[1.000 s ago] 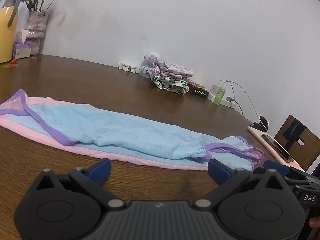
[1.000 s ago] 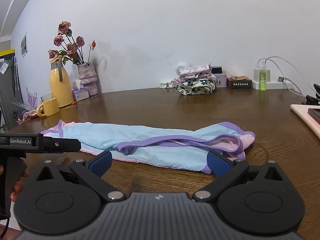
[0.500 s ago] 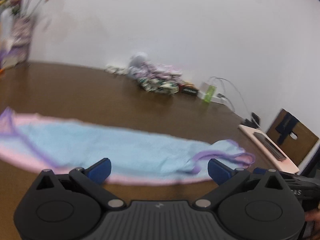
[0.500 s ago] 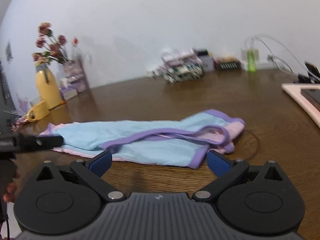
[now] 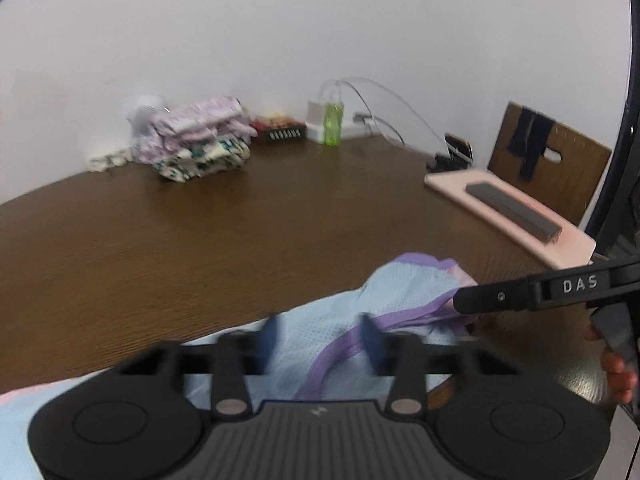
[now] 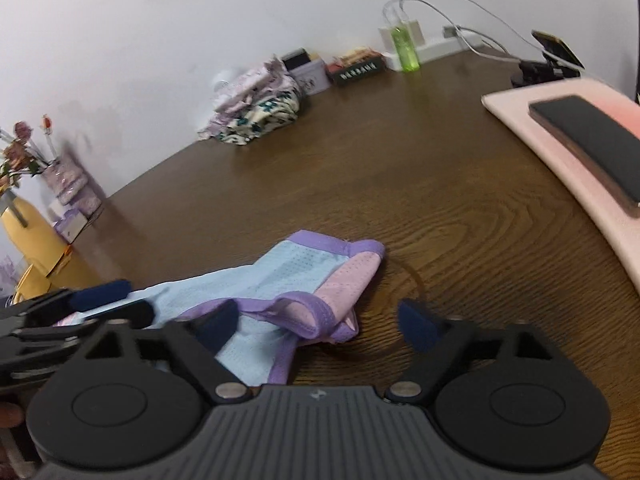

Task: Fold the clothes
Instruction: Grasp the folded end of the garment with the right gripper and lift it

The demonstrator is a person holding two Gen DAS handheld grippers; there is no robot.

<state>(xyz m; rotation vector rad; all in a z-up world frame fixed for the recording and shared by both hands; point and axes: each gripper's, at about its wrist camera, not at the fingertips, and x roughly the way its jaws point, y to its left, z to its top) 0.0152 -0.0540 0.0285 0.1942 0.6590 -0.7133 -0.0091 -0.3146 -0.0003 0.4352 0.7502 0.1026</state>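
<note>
1. Left wrist cam: my left gripper (image 5: 320, 334) was down over the light-blue mesh garment (image 5: 312, 344), jaws partly closed with a moderate gap and blue fabric showing between them. The fingers were motion-blurred, so I couldn't tell if they had actually pinched anything. Only this view showed the chair back (image 5: 548, 164) at the far right, and the right gripper (image 5: 460, 304) poking in from the side, its tip over the purple-trimmed end of the garment.

2. Right wrist cam: the right gripper (image 6: 316, 326) had its jaws wide apart with nothing clamped, straddling the garment's (image 6: 296, 276) pink-and-purple end, which lay flat on the table. Only here could I see the yellow jug (image 6: 28, 240) and the flowers (image 6: 20, 148) at far left, plus the left gripper's fingers (image 6: 100, 290) over the blue cloth.

3. Surface and room: dark wood-grain table (image 6: 400, 168), plain white wall. A stack of folded clothes (image 6: 256, 116) and a green bottle (image 6: 404, 48) sat along the wall, with a pink mat (image 6: 520, 120) carrying a dark slab on the right.
</note>
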